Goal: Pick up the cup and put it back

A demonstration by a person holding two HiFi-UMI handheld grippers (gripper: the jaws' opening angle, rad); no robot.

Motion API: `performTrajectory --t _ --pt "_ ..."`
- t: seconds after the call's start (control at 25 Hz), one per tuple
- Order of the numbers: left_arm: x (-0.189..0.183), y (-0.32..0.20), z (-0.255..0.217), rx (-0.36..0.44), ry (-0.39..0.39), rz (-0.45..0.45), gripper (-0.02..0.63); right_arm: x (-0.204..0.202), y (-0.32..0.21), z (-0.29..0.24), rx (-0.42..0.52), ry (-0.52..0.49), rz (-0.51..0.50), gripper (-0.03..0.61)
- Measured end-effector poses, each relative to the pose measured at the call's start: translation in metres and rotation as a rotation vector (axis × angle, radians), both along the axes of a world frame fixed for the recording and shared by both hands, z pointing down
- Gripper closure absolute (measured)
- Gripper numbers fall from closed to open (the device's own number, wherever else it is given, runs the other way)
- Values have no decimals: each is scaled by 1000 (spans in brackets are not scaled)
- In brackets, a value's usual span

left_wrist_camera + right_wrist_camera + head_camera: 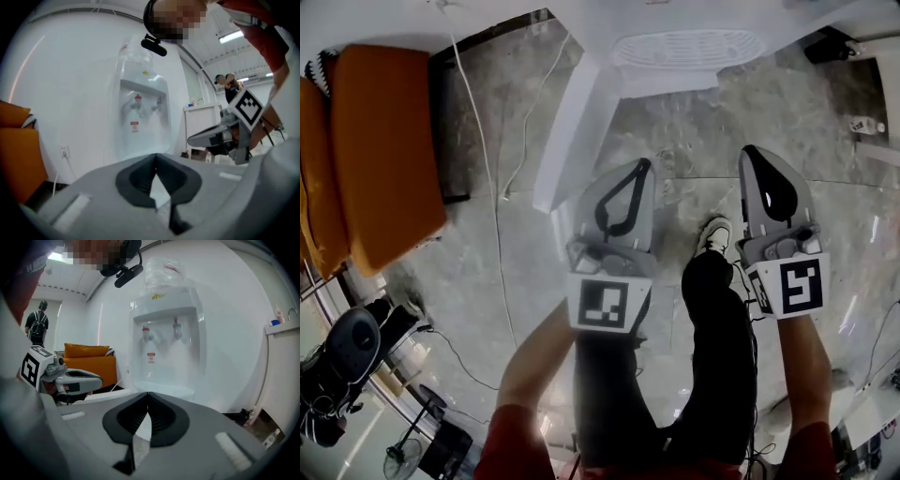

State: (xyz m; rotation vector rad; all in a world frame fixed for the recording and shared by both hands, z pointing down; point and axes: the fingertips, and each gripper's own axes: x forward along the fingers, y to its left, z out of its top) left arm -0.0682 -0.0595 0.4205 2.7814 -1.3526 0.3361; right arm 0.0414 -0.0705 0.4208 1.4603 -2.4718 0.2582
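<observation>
Centre frame, head view: left gripper (643, 167) and right gripper (754, 152) above the floor (698, 141), fingers of both clenched on nothing. Water dispenser (680, 49) sits upper centre.

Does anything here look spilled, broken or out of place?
Nothing looks spilled or broken. The water dispenser stands upright. Only oddity: the left claw and right claw are shut, empty, with no cup in view.

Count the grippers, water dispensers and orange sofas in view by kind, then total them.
Grey handheld grippers: 2, the left gripper and the right gripper
White water dispenser with a clear bottle: 1
Orange cushioned sofa: 1
Total: 4
</observation>
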Motion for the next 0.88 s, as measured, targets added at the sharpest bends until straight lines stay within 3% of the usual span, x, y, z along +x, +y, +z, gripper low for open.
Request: performTrajectory --t 0.16,0.24,0.48,0.6,0.72,0.88 --pt "-4 -23 85 -99 102 -69 612 1 -20 70 40 42 -37 577" --pt "-4 -33 120 -84 107 -77 612 -1 -31 104 55 58 -51 577" --pt "9 -47 203 7 21 43 613 -9 -52 184 81 3 -87 577" --pt "10 -57 238 29 23 56 612 -15 -62 219 121 20 -124 577" --pt "18 -60 265 71 12 128 612 -19 -68 251 153 61 -174 577" --pt "13 -73 291 6 93 105 613 -25 -80 275 192 81 -217 577"
